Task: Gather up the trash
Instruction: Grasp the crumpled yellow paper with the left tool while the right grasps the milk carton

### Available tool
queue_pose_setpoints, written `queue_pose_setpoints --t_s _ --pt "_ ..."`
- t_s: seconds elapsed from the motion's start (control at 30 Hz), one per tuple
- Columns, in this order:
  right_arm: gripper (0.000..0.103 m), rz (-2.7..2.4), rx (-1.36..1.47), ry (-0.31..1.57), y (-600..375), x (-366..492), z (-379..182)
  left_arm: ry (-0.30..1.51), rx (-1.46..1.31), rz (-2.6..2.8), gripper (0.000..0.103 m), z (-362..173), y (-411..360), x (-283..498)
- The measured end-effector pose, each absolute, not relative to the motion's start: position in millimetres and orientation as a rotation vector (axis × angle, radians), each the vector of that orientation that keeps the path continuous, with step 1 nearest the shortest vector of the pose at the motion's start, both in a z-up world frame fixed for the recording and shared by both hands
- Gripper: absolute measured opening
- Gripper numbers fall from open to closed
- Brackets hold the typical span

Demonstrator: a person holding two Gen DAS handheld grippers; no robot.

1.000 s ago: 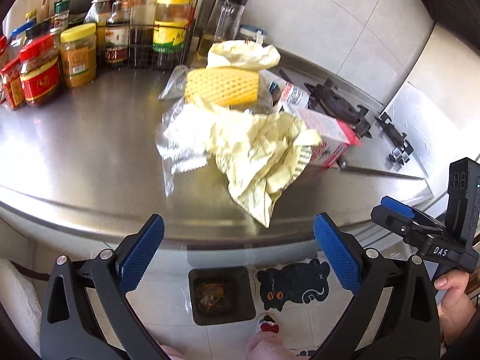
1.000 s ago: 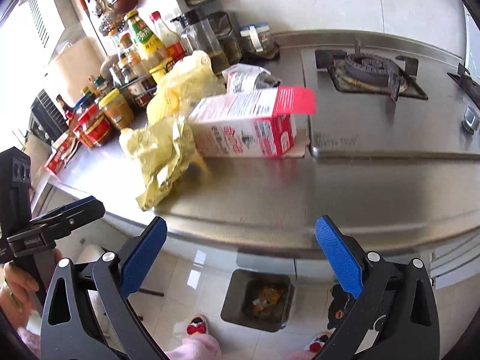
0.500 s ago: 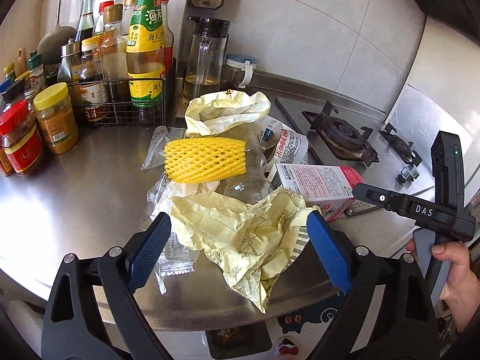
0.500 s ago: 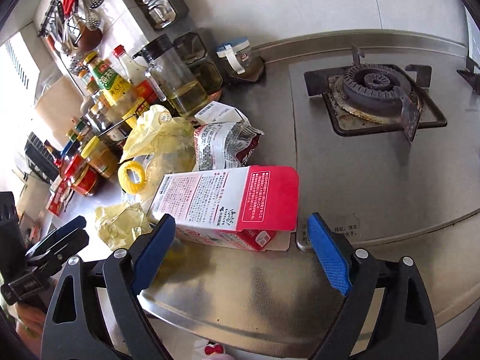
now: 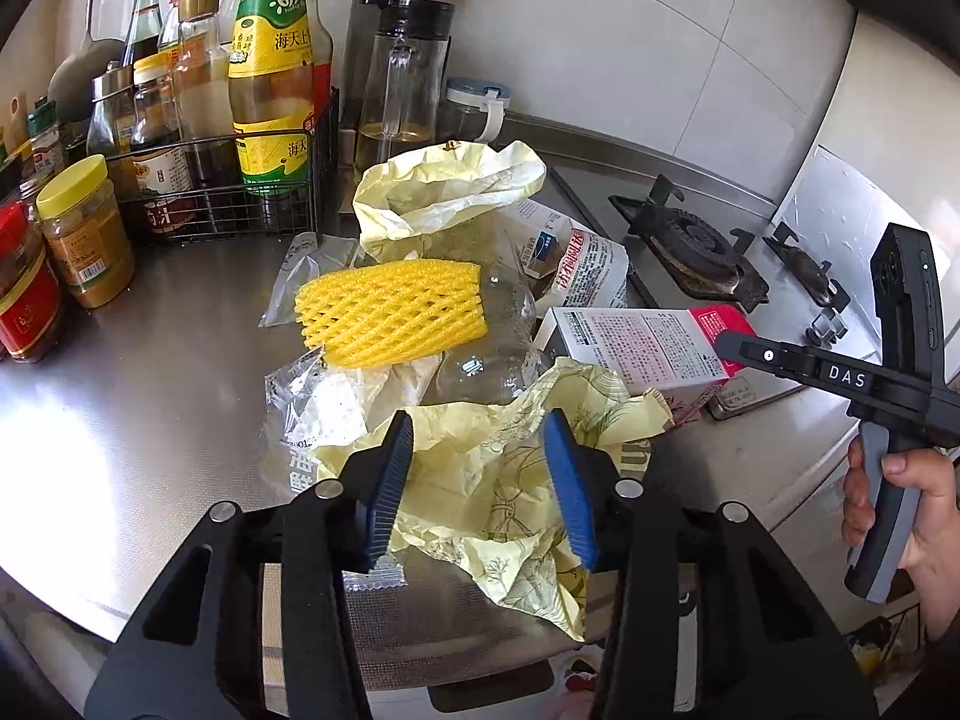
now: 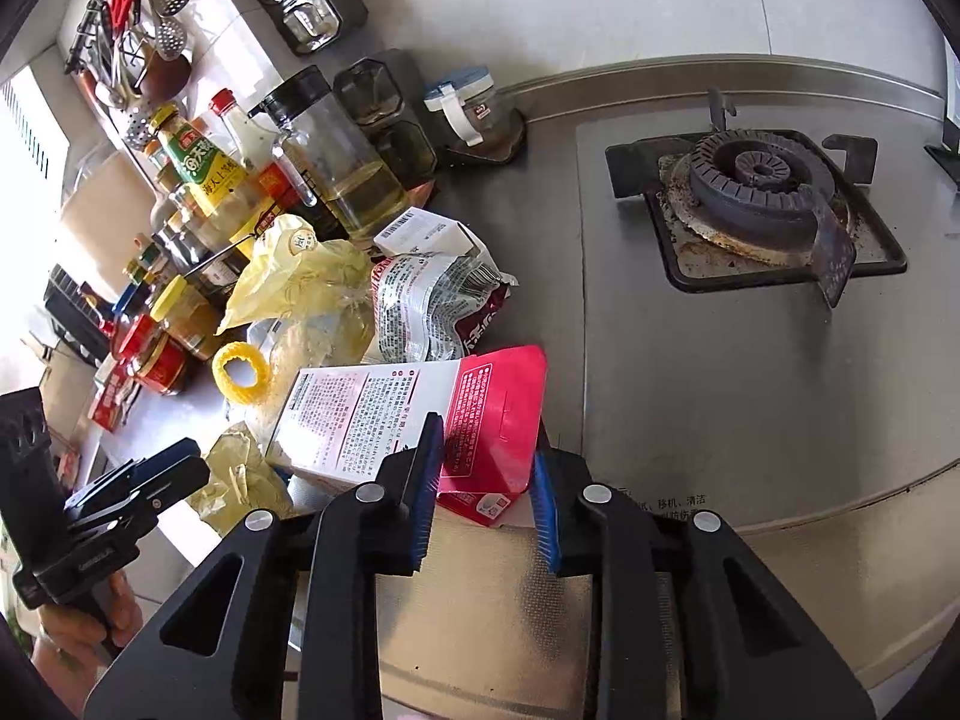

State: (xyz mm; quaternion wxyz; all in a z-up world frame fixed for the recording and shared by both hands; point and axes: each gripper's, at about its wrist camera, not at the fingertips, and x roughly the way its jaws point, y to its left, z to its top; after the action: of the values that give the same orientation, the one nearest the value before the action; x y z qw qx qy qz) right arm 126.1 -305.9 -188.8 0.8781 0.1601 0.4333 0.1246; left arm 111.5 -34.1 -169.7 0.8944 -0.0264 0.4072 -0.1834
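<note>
A heap of trash lies on the steel counter [image 5: 150, 390]. My left gripper [image 5: 478, 447] is closing its jaws on the crumpled yellow paper wrapper [image 5: 516, 540], which fills the gap between the pads. Behind it lie a yellow foam net [image 5: 390, 315], a clear plastic bottle [image 5: 492, 348], a clear film wrapper [image 5: 324, 408] and a printed snack bag [image 5: 582, 270]. My right gripper [image 6: 485, 444] is closing too, with its pads against the red end of the white and red carton [image 6: 372, 408], which lies on its side.
Sauce bottles in a wire rack [image 5: 240, 120], jars [image 5: 84, 234] and an oil jug [image 5: 402, 78] line the back left. A gas burner [image 6: 762, 180] is on the right. The counter's front edge runs just below both grippers.
Both grippers moved in over the counter from beyond its front edge. The left one's jaws narrowed around the yellow paper, and the right one's around the carton's red end.
</note>
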Motion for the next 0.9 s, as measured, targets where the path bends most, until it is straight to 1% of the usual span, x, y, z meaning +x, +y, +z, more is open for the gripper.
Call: queue_pose_setpoints --t_s 0.03,0.07,0.1,0.13,0.2,0.5,0.53,0.57,0.7,0.9 --pt "0.022 0.263 0.329 0.901 -306 125 -188 0.849 -0.053 -0.381 0.035 -171 -34 111" --pt "0.02 0.267 0.323 0.895 -305 124 -186 0.853 -0.046 -0.382 0.027 -172 -35 111" --pt "0.016 0.27 0.321 0.887 -305 122 -184 0.858 -0.035 -0.384 0.022 -174 -35 111" --pt "0.012 0.276 0.321 0.882 -304 121 -182 0.858 -0.022 -0.388 0.019 -175 -37 110" --pt "0.009 0.286 0.322 0.881 -302 120 -179 0.865 0.008 -0.403 0.011 -178 -42 107" --pt "0.006 0.307 0.305 0.853 -295 104 -167 0.909 0.063 -0.423 0.012 -188 -52 104" --pt "0.003 0.305 0.297 0.843 -295 101 -165 0.906 0.07 -0.425 0.011 -188 -53 103" --pt "0.003 0.305 0.294 0.834 -295 99 -162 0.907 0.076 -0.427 0.008 -187 -55 102" --pt "0.002 0.302 0.303 0.802 -297 88 -150 0.903 0.079 -0.438 0.003 -184 -57 96" --pt "0.002 0.284 0.276 0.75 -300 67 -128 0.878 0.057 -0.446 0.002 -172 -56 86"
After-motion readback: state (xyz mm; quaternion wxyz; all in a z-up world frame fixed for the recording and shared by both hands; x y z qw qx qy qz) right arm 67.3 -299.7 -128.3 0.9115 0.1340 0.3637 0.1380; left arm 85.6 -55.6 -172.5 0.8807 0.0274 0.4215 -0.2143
